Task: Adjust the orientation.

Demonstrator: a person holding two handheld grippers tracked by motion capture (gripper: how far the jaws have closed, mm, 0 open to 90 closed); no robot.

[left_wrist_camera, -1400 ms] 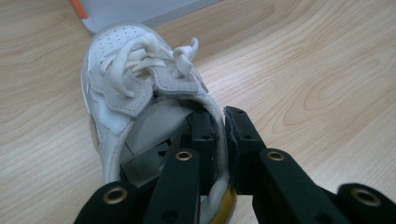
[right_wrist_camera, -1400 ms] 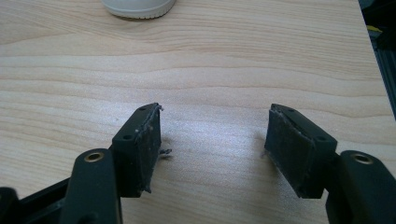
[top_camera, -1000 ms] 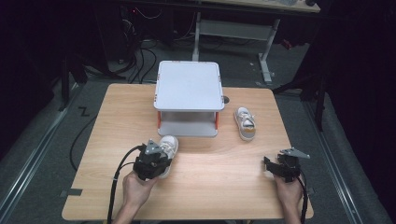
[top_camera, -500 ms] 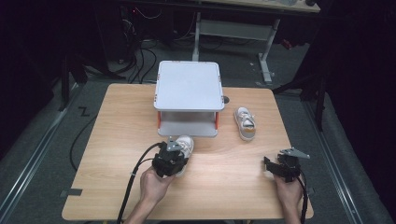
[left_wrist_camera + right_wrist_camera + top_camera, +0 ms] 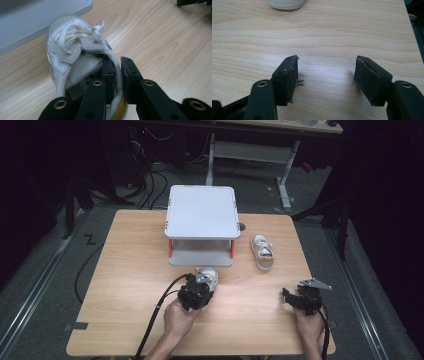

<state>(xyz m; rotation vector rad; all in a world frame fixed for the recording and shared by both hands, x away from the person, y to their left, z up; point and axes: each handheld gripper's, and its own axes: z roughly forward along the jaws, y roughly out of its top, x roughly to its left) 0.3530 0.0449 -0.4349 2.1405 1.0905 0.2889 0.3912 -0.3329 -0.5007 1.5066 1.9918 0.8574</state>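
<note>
Since the earlier frame the left gripper (image 5: 204, 285) has carried the white shoe (image 5: 209, 276) across the table (image 5: 125, 270) from well left of the grey two-tier shelf (image 5: 202, 212) to a spot just in front of its lower tier; the right gripper (image 5: 295, 298) has kept its place, near the table's front edge and well to the right of the shelf.

In the left gripper view the jaws are clamped on the side wall of the shoe (image 5: 75, 50) at its collar, one jaw inside, one outside, with the toe pointing toward the shelf's pale edge (image 5: 37, 22). The right gripper (image 5: 325, 75) stands wide apart over bare wood, holding nothing. A second white shoe (image 5: 262, 252) rests just right of the shelf.

The grip takes only a thin, soft wall, so the shoe could twist or sag. If it goes into the lower tier tilted, its toe may catch the shelf's edge and pull the fabric free.
</note>
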